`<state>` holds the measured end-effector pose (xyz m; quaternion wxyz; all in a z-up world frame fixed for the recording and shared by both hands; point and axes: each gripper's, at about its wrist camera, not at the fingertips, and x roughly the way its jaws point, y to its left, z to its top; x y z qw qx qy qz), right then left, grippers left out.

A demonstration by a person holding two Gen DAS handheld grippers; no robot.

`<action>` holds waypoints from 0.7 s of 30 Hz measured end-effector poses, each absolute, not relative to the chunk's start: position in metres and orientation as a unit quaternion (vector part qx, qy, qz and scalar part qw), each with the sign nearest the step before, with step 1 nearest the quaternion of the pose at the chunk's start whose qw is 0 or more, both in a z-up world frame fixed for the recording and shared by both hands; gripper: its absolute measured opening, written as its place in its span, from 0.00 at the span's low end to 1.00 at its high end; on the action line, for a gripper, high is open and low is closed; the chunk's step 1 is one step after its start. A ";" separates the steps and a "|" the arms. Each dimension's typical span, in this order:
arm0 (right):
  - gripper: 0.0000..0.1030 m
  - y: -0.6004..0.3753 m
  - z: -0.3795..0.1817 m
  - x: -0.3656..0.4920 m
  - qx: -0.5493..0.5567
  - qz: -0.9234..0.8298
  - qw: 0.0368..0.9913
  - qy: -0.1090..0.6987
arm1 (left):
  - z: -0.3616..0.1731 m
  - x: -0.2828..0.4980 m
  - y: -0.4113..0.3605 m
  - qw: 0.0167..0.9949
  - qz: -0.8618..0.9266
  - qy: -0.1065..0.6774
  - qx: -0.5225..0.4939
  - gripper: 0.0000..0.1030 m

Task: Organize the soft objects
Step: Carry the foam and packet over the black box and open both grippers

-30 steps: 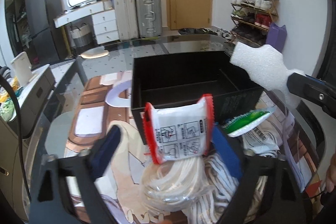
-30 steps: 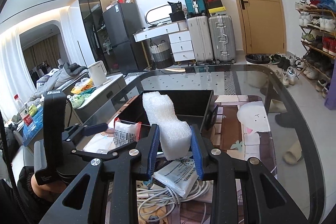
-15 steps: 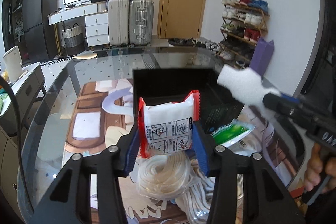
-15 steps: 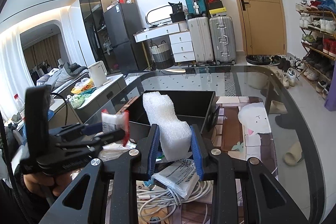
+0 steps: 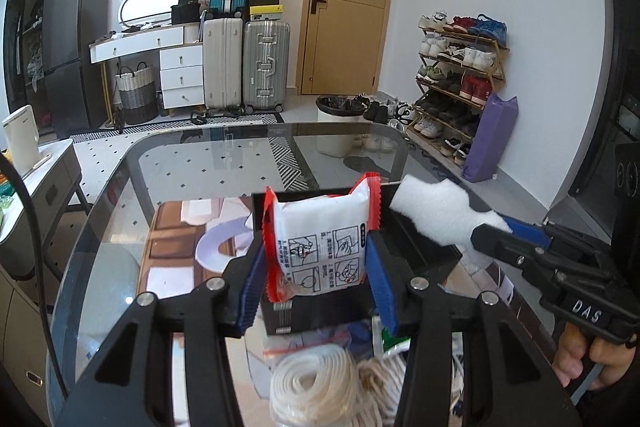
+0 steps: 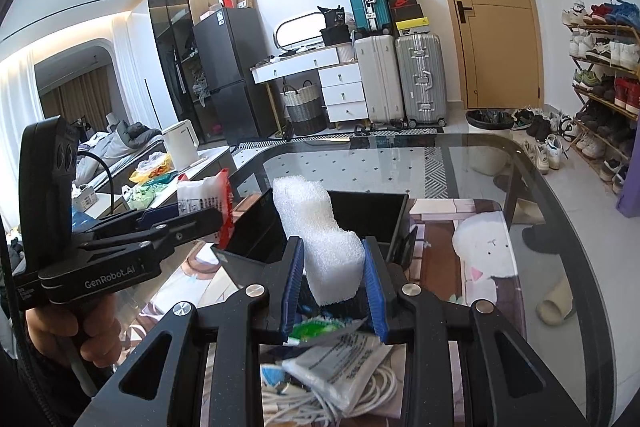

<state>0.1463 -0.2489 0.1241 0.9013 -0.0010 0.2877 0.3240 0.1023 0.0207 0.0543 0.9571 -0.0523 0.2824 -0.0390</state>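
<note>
My left gripper (image 5: 316, 263) is shut on a white soft packet with red ends (image 5: 320, 243) and holds it in the air above the near edge of a black open box (image 5: 416, 247). My right gripper (image 6: 332, 271) is shut on a white foam block (image 6: 316, 227), also held up over the box (image 6: 368, 215). In the left wrist view the foam (image 5: 436, 215) and right gripper come in from the right. In the right wrist view the packet (image 6: 208, 195) and left gripper show at the left.
On the glass table (image 5: 192, 163) below the grippers lie a bagged coil of white rope (image 5: 316, 387), a green-and-white packet (image 6: 316, 331), a white printed pouch (image 6: 340, 359) and white cables (image 6: 304, 399). A patterned mat (image 6: 480, 259) covers the table under the box.
The left gripper closed on the packet and lifted it up over the box's near edge. The right gripper has kept the foam block almost still.
</note>
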 end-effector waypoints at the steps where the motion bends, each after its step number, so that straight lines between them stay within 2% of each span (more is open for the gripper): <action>1: 0.29 -0.247 0.124 0.149 -0.002 0.324 0.901 0.289 | 0.055 0.106 0.021 0.957 -0.040 0.282 -0.053 0.45; 21: 0.29 -0.223 0.103 0.201 -0.023 0.314 0.898 0.307 | 0.025 0.162 0.015 0.943 -0.034 0.331 -0.033 0.45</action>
